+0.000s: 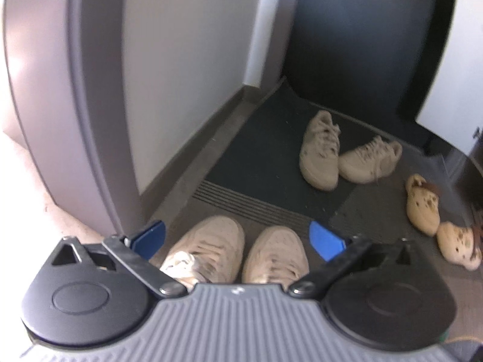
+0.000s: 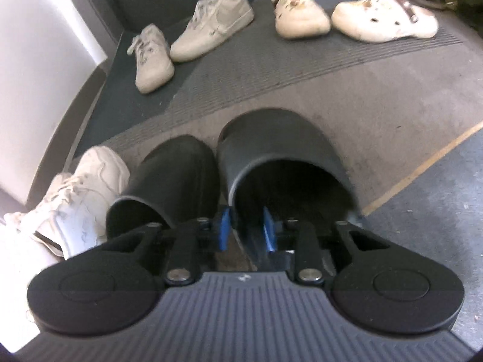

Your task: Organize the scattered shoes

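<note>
Black slides (image 2: 229, 175), two; sneakers (image 2: 193, 39), two.

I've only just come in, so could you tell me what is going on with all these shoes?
A person is tidying shoes on a doormat with two hand-held grippers. The right hand-held gripper is shut on the side wall of the right black slipper, which sits beside its mate. The left hand-held gripper is open above a pair of white sneakers. Another sneaker pair and cream clogs lie further off.

Bare mat (image 2: 317, 90) lies open between the near black slides (image 2: 280, 157) and the far sneakers (image 2: 211, 27) and clogs (image 2: 383, 18); a wall (image 2: 33, 60) blocks the left.
</note>
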Tool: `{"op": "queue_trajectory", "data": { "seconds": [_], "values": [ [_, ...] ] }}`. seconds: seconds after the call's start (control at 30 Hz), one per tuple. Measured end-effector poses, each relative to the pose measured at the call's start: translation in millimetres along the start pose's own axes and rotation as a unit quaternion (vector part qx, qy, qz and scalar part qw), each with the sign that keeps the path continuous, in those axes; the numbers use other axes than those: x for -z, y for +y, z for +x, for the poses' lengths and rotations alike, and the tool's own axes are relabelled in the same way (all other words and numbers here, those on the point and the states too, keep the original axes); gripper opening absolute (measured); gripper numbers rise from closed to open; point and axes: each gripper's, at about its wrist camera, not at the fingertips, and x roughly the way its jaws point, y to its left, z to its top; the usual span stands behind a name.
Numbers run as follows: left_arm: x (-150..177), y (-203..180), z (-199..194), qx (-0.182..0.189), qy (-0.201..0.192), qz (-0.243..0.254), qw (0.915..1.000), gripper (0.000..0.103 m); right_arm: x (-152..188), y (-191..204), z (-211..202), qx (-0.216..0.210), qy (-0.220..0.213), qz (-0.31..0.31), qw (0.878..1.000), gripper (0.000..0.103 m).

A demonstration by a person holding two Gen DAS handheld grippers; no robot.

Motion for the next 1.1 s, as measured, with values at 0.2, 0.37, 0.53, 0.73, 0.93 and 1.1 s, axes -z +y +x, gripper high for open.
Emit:
{"op": "queue_trajectory", "data": {
  "seconds": [0.2,0.37,0.53,0.73,0.93,1.1],
  "values": [
    [1.4,4.2,2.6,-0.001,0.006,-0.011,0.9999,0.103,-0.3,16.8,-2.7,-0.018,-0.015,0.010,1.000,0.008],
    [2.3,4.0,1.3,0.003,0.002,-0.011,0.9999,0.103,-0.2,21.2,-0.6,-0.017,-0.001,-0.048,0.999,0.011],
    [22.5,-15.6,-15.2,0.018,-0.001,0.076,0.9970,0.103,5.4,34.8,-23.0,0.013,0.060,-0.203,0.977,0.011],
    [19.4,-38.2,-32.4,0.113,0.061,0.151,0.9801,0.103,-1.2,35.2,-114.6,-0.032,0.118,-0.350,0.929,0.011],
    [-24.0,-65.4,-34.0,0.131,0.057,0.191,0.9712,0.103,-34.3,14.0,-206.9,-0.021,0.060,-0.395,0.916,0.011],
    [-64.4,-102.4,20.1,0.102,0.043,0.215,0.9703,0.103,-67.3,-12.2,-203.2,-0.025,0.002,-0.332,0.943,0.011]
  ]
}}
